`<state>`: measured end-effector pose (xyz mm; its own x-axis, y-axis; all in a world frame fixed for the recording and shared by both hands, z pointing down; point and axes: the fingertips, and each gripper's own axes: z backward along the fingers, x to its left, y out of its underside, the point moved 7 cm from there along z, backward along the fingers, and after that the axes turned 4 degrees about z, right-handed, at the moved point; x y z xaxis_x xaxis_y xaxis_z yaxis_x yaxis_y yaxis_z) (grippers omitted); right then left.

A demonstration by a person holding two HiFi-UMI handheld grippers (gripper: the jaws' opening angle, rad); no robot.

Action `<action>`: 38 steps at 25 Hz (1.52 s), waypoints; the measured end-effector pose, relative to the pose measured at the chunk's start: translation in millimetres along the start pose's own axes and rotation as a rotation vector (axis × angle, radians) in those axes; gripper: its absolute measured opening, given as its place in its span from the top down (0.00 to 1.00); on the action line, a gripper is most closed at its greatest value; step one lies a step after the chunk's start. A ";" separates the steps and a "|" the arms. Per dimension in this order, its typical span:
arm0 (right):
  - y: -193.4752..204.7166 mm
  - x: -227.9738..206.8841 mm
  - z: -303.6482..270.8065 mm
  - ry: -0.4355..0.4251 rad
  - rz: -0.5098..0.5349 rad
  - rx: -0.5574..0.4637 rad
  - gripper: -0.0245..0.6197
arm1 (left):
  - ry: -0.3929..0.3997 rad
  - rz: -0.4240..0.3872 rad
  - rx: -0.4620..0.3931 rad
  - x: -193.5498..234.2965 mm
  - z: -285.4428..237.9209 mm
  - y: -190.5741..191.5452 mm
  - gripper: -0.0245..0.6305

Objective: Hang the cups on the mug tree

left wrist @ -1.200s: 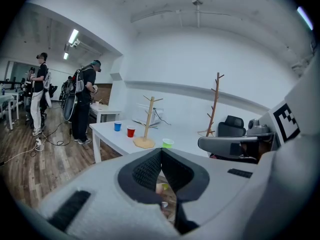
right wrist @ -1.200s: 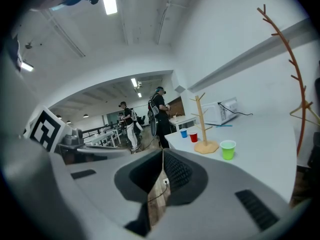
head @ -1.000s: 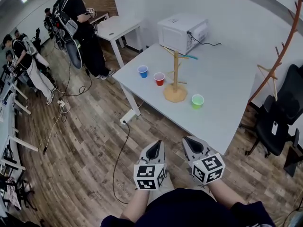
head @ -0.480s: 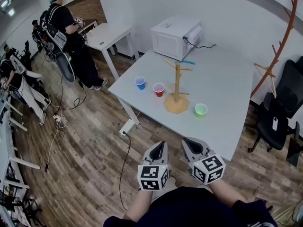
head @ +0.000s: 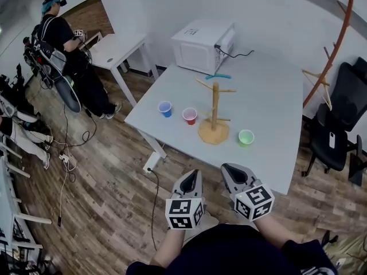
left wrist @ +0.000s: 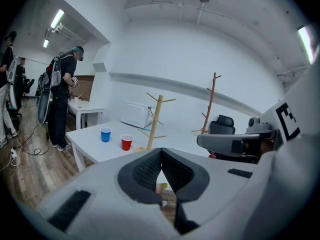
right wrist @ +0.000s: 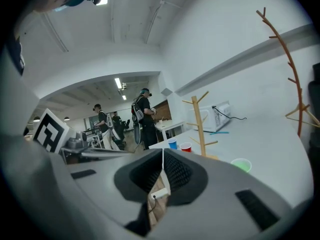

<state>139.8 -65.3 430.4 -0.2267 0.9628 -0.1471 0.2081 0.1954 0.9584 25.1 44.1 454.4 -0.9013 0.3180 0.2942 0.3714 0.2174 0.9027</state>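
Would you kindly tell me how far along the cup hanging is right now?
Done: nothing yet; the mug tree has bare pegs. The blue cup, red cup and green cup all stand on the table beside it. In hand: nothing; the left gripper and right gripper are both shut and empty, short of the table edge. Left: picking up and hanging all three cups.

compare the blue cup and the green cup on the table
The blue cup is blue, the green cup green. The blue cup stands left of the mug tree, beyond the red cup; the green cup stands right of it, alone. Both sit upright on the table, unhung.
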 end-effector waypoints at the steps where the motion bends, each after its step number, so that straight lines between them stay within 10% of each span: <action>1: 0.0 -1.7 -3.7 0.010 -0.002 -0.001 0.91 | 0.009 -0.003 0.002 3.2 -4.1 -1.4 0.93; 25: 27.4 -60.7 -33.5 0.258 -0.087 0.019 0.90 | 0.133 -0.064 0.045 51.5 -83.8 -21.5 0.93; 28: 33.7 -69.4 -38.0 0.283 -0.100 0.020 0.72 | 0.161 -0.101 0.038 51.1 -97.0 -22.8 0.93; 38: 48.5 -95.8 -45.0 0.379 -0.133 0.059 0.72 | 0.225 -0.144 0.094 57.6 -138.7 -22.8 0.93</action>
<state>128.9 -156.4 502.0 -0.5880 0.7935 -0.1572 0.2056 0.3345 0.9197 -66.2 -70.5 494.3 -0.9691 0.0670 0.2373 0.2460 0.3332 0.9102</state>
